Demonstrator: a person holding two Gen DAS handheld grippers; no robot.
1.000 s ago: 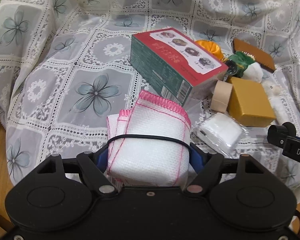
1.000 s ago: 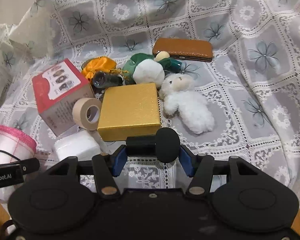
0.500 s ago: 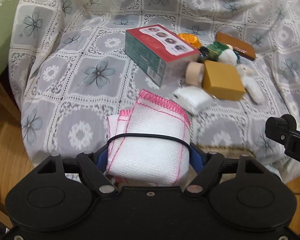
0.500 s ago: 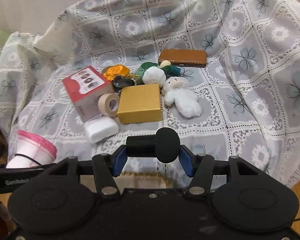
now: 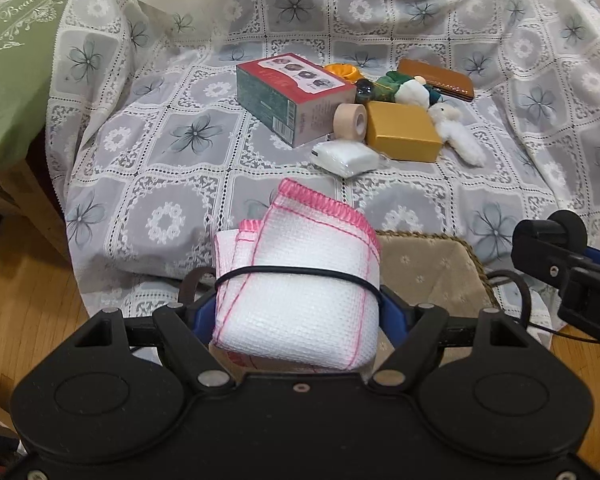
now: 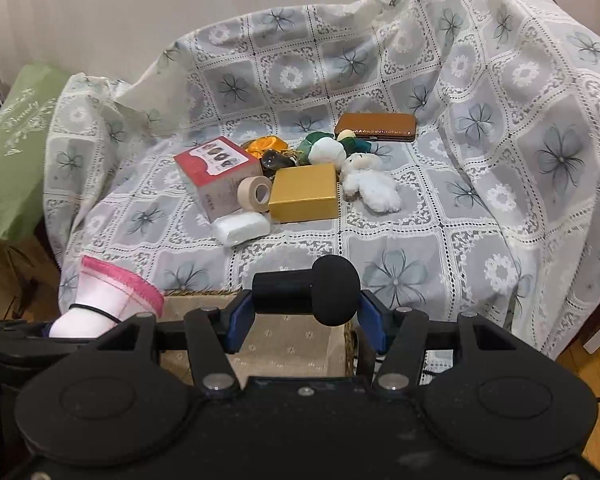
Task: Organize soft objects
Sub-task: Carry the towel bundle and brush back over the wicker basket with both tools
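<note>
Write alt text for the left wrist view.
The left gripper clamps a folded white cloth with pink stitched edges, bound by a black band, above a beige lined basket. Beyond, a lace-covered seat holds a red box, gold box and white plush toy.

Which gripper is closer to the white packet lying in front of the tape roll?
Left. The left gripper, shut on a rolled cloth, sits nearly straight in front of the white packet. The right gripper, shut on a black foam-tipped thing, is off to its right.

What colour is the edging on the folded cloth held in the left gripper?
Pink stitched edging on a white waffle-weave folded cloth, clearest in the left wrist view.
</note>
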